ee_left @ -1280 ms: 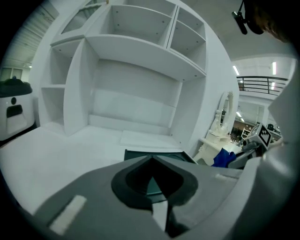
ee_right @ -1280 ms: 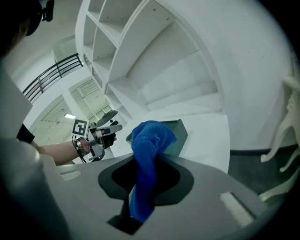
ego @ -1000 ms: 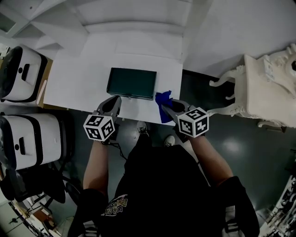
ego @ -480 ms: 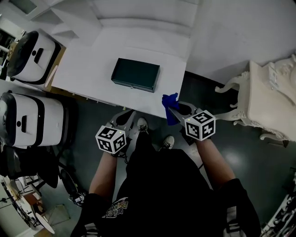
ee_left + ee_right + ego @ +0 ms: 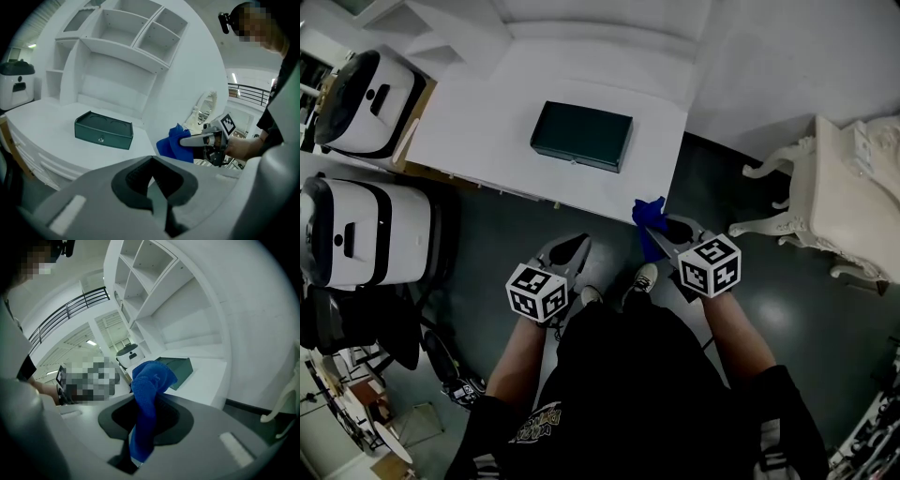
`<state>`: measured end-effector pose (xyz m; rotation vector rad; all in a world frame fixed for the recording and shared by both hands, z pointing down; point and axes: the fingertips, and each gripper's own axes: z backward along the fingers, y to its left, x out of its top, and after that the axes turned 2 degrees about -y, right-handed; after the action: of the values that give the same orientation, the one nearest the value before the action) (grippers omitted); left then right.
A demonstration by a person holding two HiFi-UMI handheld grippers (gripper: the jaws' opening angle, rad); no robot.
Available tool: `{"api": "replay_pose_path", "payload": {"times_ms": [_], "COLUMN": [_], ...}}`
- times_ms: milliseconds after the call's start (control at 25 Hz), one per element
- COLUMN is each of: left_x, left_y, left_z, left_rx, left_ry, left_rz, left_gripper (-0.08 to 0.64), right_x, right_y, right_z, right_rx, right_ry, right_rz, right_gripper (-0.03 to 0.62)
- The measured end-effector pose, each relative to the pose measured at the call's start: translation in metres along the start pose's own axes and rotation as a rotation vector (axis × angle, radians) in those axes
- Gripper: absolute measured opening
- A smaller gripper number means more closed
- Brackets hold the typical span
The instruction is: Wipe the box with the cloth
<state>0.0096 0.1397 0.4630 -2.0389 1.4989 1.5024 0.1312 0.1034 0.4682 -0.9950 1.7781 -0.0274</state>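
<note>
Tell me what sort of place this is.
Likely an indoor lab or studio staged as a room: a white desk with open white shelving, an ornate white carved table, and bulky white machines.

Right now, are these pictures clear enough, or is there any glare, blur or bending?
Head view: even, soft light, no glare, the dark box crisp on the white table. Left gripper view: fisheye curves the shelves and blackens the corners; box sharp. Right gripper view: same bending, the blue cloth sharp, a mosaic patch left of it.
</note>
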Motion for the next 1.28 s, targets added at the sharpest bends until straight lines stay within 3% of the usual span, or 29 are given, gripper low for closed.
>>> {"api": "replay_pose_path", "payload": {"times_ms": [680,1280], "left_x": [-0.009,-0.016], "left_y": [0.02,0.017], "left_z": [0.068,0.109], "left_rx": [-0.09,-0.161], "left_ry": [-0.065,-0.086], "left_rz": [0.017,-0.017], "left_gripper": [0.0,0.0], "right_x": [-0.007,-0.02], "right_y": [0.077,0.125], "right_z": [-0.016,-0.009], "right_rx": [-0.091,-0.151], "right_ry": [-0.04,-0.067], "right_rz": [-0.01,0.0], "right_gripper": [0.097,0.095]}}
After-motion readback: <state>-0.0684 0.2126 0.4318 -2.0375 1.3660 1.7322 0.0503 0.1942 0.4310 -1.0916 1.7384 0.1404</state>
